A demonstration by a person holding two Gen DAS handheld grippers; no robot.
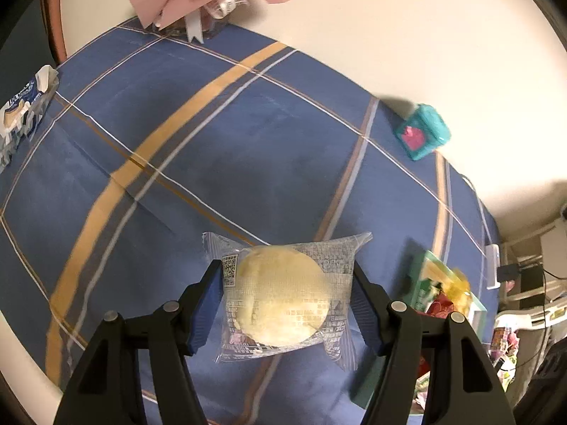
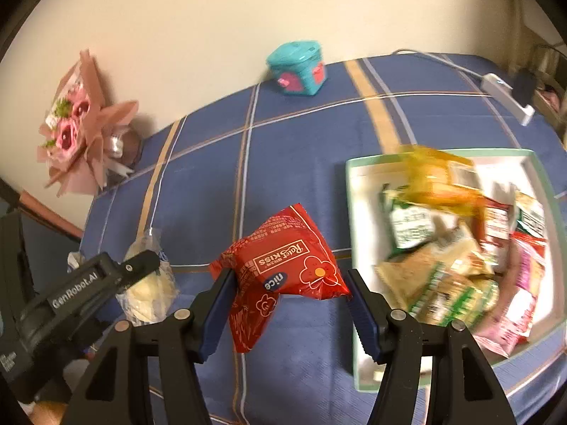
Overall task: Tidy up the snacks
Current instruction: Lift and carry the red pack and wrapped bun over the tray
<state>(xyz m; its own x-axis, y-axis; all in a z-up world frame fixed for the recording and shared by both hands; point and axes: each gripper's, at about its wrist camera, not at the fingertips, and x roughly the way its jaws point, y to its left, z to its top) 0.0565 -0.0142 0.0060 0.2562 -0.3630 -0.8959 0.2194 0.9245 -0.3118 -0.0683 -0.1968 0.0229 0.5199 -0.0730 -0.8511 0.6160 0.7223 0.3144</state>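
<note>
Left gripper (image 1: 287,304): we see both blue pads pressed against the sides of a clear-wrapped round pale pastry (image 1: 283,295), held above the blue plaid tablecloth (image 1: 212,148), jaws roughly half open around it. Right gripper (image 2: 288,301): jaws at about the same width, clamped on a red snack packet (image 2: 283,272) printed "Rater Kiss" and "nice", the packet crumpled and tilted between the pads. In the right wrist view we also spot the left gripper (image 2: 141,265) at the lower left, carrying that same pastry (image 2: 149,283) near the table's left edge.

Just right of the red packet sits the white tray with a green rim (image 2: 354,248), piled with assorted snack packets (image 2: 453,265); a blurred yellow-orange wrapper (image 2: 439,177) is on top of the pile.

Farther out, at the table's left edge, a blue-and-white biscuit pack (image 1: 24,106). Along the far edge by the wall: a teal box with pink hearts (image 2: 299,69), a pink wrapped bouquet (image 2: 81,124) at the far left corner, and a white power strip (image 2: 506,97) with cable at the far right corner.
</note>
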